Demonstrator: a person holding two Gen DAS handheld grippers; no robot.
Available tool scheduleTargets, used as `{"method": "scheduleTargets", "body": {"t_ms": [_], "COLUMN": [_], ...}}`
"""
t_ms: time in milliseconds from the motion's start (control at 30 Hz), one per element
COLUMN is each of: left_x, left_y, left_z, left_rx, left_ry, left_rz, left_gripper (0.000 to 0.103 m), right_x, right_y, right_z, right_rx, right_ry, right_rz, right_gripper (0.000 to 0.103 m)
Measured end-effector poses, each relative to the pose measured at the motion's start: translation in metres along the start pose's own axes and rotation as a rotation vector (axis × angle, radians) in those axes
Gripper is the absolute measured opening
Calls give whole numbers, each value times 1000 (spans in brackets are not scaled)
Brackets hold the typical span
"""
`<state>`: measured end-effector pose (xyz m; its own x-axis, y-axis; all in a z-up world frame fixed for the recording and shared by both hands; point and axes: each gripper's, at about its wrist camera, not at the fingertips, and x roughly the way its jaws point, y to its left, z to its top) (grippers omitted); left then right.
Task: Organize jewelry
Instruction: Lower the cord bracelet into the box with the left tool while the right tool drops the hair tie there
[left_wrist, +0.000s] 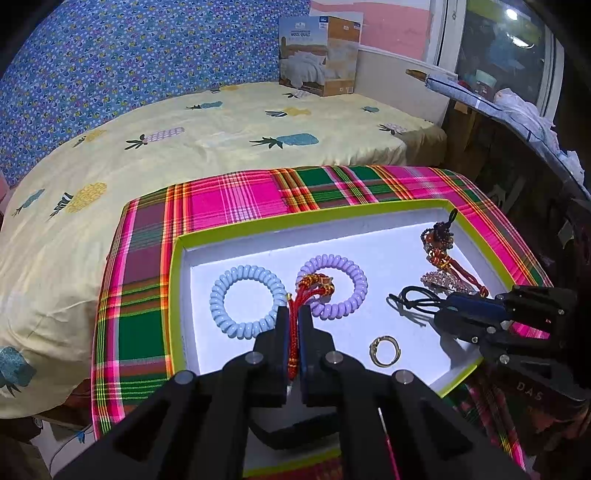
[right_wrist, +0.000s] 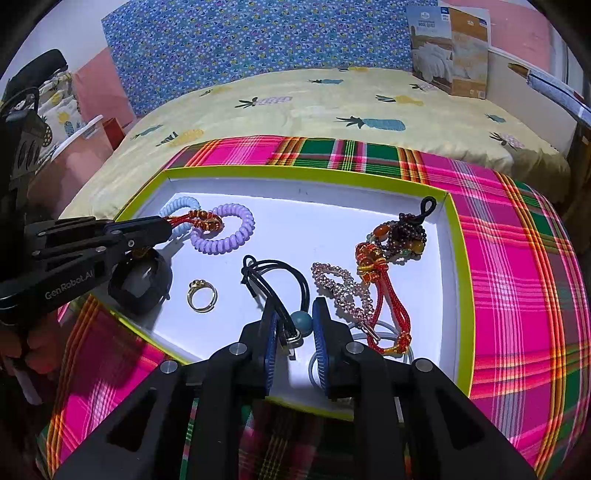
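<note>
Your left gripper pinches the red cord charm near the tray's left edge; ease apart fully before lifting. Your right gripper stands spread around the black hair tie at the front edge; release cleanly.

Contents of the tray: two coiled hair ties, blue and purple; two red knotted cord charms; one gold ring; one black elastic with a teal bead; one beaded hair clip.
</note>
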<state>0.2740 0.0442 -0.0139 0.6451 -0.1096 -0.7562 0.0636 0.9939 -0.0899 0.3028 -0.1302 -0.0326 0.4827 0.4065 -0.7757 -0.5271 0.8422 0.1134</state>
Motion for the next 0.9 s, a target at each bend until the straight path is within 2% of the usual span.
{"method": "scheduleTargets", "body": {"t_ms": [33, 100, 233, 367, 500, 900], "left_x": [-1, -2, -6, -11, -20, -45], "left_y": [0, 0, -1, -1, -2, 0], "left_z": [0, 0, -3, -5, -6, -11], "left_rx": [-1, -2, -2, -6, -4, -13], "left_ry": [1, 0, -3, -8, -23, -64], "left_rz": [-1, -4, -9, -10, -14, -18], "left_gripper": [9, 19, 23, 23, 28, 29], "right_x": [-1, -2, -5, -11, -17, -34], "right_y": [1, 1, 3, 6, 9, 9], "right_z": [0, 0, -2, -4, -5, -9], "right_rx": [-1, -4, -6, -13, -18, -9], "right_ry": [-2, -5, -11, -20, -31, -47], "right_rz": [0, -2, 0, -2, -3, -8], "right_gripper": [21, 24, 37, 37, 37, 37]}}
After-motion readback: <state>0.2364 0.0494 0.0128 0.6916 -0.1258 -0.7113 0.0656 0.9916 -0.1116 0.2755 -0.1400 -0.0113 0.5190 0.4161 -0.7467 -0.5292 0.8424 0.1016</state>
